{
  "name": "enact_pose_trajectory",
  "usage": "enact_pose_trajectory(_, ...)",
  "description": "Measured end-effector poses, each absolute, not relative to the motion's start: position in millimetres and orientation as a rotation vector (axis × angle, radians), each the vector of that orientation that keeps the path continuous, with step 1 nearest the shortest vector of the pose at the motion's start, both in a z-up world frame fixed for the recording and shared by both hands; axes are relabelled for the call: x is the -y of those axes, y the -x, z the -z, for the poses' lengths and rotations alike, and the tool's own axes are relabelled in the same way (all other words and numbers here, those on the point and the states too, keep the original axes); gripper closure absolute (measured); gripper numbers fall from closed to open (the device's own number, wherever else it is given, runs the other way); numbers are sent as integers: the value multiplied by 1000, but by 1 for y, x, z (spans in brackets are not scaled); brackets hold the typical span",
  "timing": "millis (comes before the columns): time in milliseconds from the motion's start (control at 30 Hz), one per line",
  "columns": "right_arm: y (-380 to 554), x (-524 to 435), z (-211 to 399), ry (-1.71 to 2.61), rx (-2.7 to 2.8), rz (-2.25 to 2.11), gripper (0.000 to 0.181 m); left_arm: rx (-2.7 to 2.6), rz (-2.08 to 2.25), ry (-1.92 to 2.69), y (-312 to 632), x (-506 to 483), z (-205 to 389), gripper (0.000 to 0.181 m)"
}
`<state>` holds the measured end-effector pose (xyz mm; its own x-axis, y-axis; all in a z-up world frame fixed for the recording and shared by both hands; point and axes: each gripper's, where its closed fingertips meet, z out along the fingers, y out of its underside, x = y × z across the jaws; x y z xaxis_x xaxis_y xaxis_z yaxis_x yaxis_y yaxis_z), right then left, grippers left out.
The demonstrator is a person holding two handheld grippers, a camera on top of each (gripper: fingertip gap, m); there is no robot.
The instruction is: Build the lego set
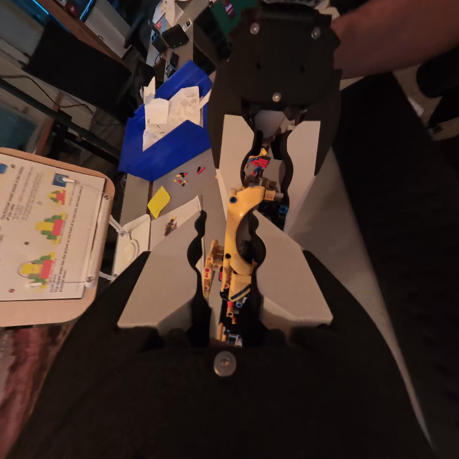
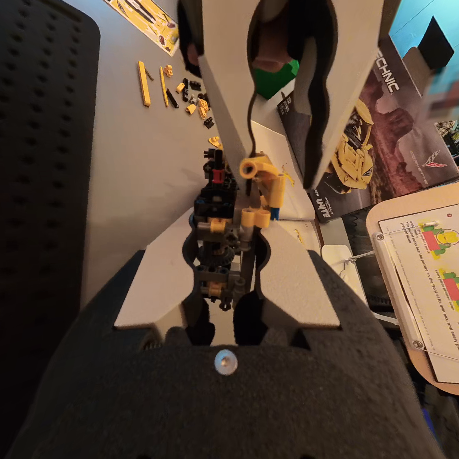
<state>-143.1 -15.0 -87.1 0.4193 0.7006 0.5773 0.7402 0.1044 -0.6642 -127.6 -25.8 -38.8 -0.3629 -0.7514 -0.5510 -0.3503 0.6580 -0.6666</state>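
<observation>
A: Both tools are on the model at once. The left tool (image 1: 228, 250) has its fingers drawn in narrow around the half-built lego car (image 1: 234, 248), the curved yellow arch panel (image 1: 236, 223) running up between its pads.

B: And the right tool (image 2: 224, 250) faces it from the other end, fingers pinched narrow on the dark gear-and-axle section of the same car (image 2: 218, 238). The model sits between the two tools, over the grey table (image 2: 139, 173).

A: In the right wrist view the left tool's white fingers (image 2: 223, 104) come down from the far side, and the tip of one touches the yellow arch end.

B: Loose parts (image 2: 183, 96) lie scattered on the far left of the table: yellow beams, black connectors. The set's box (image 2: 387, 139) is propped to the right, with a yellow car pictured on it.

A: Left wrist view shows a blue bin (image 1: 171, 139) far off, crumpled white papers inside it, and a yellow sheet (image 1: 159, 202) flat on the table nearer in.

B: A wooden board holding an instruction card (image 1: 49, 231) sits at the left edge.
</observation>
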Motion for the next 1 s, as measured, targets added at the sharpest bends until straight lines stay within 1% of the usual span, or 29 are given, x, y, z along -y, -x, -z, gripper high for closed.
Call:
enact_pose_trajectory(33, 143, 15, 87, 1608, 1300, 52, 140, -1980, 531, 836, 126, 27, 41, 151)
enact_pose_trajectory(67, 142, 15, 88, 1618, 1304, 58, 139, -1997, 523, 806, 125, 30, 43, 160)
enact_pose_trajectory(100, 141, 15, 87, 1619, 1299, 52, 140, -1998, 514, 775, 124, 32, 43, 166)
enact_pose_trajectory(200, 140, 19, 86, 1620, 1317, 19, 140, -1985, 492, 705, 122, 35, 42, 169)
enact_pose_trajectory(333, 135, 18, 83, 1618, 1285, -52, 139, -1926, 580, 740, 119, 28, 34, 170)
enact_pose_trajectory(533, 131, 18, 67, 1550, 1126, -321, 136, -1859, 715, 803, 116, 18, 25, 170)
enact_pose_trajectory(800, 105, 16, 44, 1408, 960, -370, 138, -1791, 744, 873, 118, -5, 15, 171)
enact_pose_trajectory(900, 100, 9, 46, 1394, 913, -409, 131, -1769, 778, 904, 121, -11, 13, 171)
enact_pose_trajectory(933, 101, 9, 42, 1369, 896, -463, 133, -1763, 787, 912, 122, -13, 12, 171)
enact_pose_trajectory(1000, 99, 7, 30, 1302, 854, -609, 145, -1749, 813, 931, 125, -17, 10, 171)
